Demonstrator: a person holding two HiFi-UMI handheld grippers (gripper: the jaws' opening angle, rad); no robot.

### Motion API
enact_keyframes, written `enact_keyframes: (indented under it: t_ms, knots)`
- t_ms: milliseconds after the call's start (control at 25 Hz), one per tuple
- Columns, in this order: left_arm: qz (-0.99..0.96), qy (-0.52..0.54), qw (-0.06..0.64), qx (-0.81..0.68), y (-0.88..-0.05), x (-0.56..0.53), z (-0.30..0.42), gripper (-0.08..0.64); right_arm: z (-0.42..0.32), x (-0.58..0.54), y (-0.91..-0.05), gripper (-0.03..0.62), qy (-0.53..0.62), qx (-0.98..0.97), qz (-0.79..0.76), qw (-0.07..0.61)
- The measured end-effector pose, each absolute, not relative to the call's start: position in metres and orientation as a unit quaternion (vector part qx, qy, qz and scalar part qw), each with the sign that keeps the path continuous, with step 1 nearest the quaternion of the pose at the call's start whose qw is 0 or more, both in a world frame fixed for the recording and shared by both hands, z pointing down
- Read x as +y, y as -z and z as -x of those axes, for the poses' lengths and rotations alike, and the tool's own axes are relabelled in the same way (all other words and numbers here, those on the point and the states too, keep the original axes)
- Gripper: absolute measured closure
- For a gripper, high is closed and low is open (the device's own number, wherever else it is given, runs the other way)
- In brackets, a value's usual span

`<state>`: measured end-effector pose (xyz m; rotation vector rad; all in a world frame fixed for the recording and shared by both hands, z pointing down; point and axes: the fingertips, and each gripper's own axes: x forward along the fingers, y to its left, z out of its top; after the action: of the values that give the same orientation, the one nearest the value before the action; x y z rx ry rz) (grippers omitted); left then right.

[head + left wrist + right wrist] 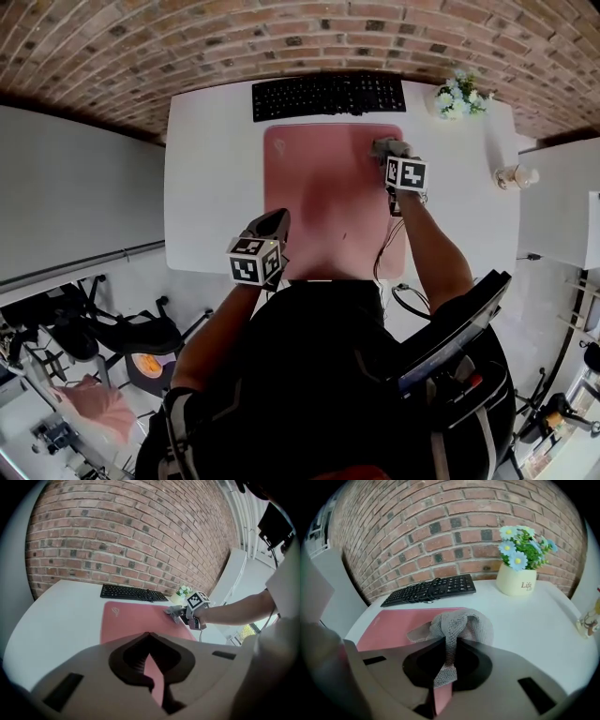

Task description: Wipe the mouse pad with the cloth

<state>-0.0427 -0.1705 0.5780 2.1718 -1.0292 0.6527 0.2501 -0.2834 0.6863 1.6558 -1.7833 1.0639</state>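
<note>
That cloth [461, 625] looks soft, floppy; right gripper [449, 654] pinches one fold at the mouse pad [319, 202]'s far corner. The left gripper [150, 662] is closed, empty.

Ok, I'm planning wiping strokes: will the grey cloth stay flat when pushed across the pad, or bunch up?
Probably floppy: the cloth droops in a loop from the right hand-held gripper. Its knit looks light, so it likely bunches and drags on the mouse pad.

Coarse-knit grey cloth [460, 624], matt pink mouse pad [319, 197], smooth white table [211, 187], rough brick wall [281, 37].
</note>
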Motion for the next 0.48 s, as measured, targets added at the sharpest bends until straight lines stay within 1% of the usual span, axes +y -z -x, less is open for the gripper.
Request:
enact_keyframes:
  t_ms: [280, 360, 480]
  knots:
    - [-0.824, -0.243, 0.32, -0.399, -0.578, -0.167, 0.045, 0.56, -0.286, -0.279, -0.68, 0.561, -0.385, -0.615, -0.645, 0.242]
    - [-0.822, -0.239, 0.322, -0.405, -0.577, -0.168, 0.048, 0.56, -0.278, -0.285, -0.671, 0.561, -0.376, -0.623, -0.642, 0.238]
    - [-0.818, -0.233, 0.325, -0.413, -0.577, -0.167, 0.053, 0.56, -0.244, -0.301, -0.652, 0.561, -0.361, -0.656, -0.623, 0.226]
